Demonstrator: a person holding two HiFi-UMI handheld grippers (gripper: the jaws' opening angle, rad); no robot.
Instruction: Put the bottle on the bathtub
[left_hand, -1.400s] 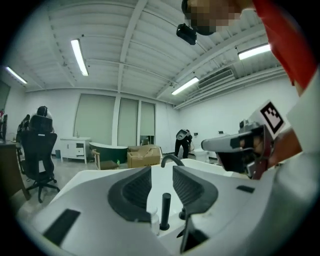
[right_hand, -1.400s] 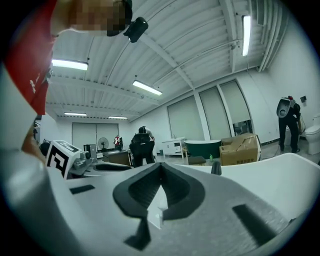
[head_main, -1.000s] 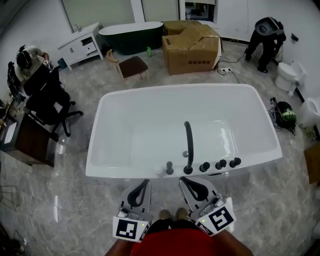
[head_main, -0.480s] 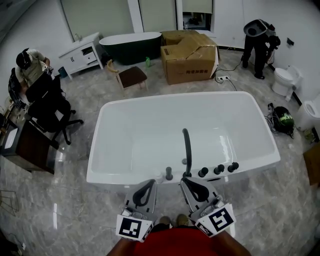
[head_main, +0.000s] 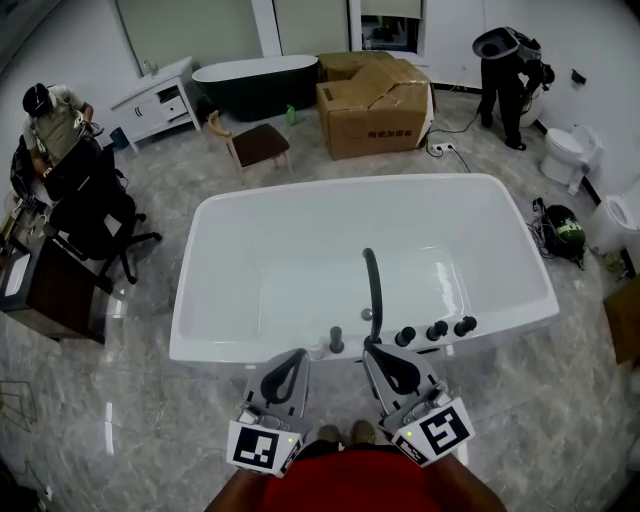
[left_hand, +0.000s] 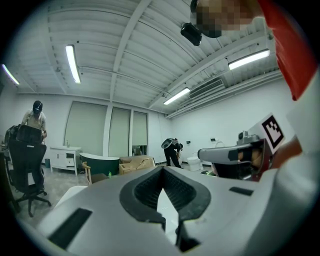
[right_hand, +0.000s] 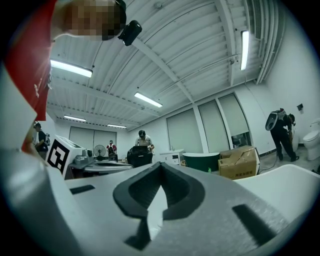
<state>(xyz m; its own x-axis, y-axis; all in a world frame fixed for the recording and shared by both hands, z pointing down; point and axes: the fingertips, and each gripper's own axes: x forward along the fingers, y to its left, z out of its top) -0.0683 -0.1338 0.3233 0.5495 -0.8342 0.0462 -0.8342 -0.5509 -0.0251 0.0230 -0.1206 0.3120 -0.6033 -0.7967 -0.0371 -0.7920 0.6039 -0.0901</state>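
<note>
A small green bottle (head_main: 291, 115) stands on the floor far off, beside the dark green tub (head_main: 255, 80); it shows tiny in the left gripper view (left_hand: 109, 174) and the right gripper view (right_hand: 209, 170). The big white bathtub (head_main: 196, 290) fills the middle, with a black spout (head_main: 373, 290) and black knobs (head_main: 434, 330) on its near rim. My left gripper (head_main: 296, 355) and right gripper (head_main: 369, 352) hover side by side just short of that rim. Both are shut and hold nothing, as the left gripper (left_hand: 162, 172) and right gripper (right_hand: 161, 166) show in their own views.
A large cardboard box (head_main: 375, 95), a brown-seated chair (head_main: 255, 145) and a white cabinet (head_main: 155, 95) stand behind the tub. A person sits at a desk (head_main: 55, 125) on the left near an office chair (head_main: 95, 215). Another person (head_main: 505, 60) bends over at the back right by a toilet (head_main: 562, 155).
The head view has drifted, so the tub sits slightly lower and closer. Both grippers stay shut in front of the near rim. The person at the back right has shifted a little.
</note>
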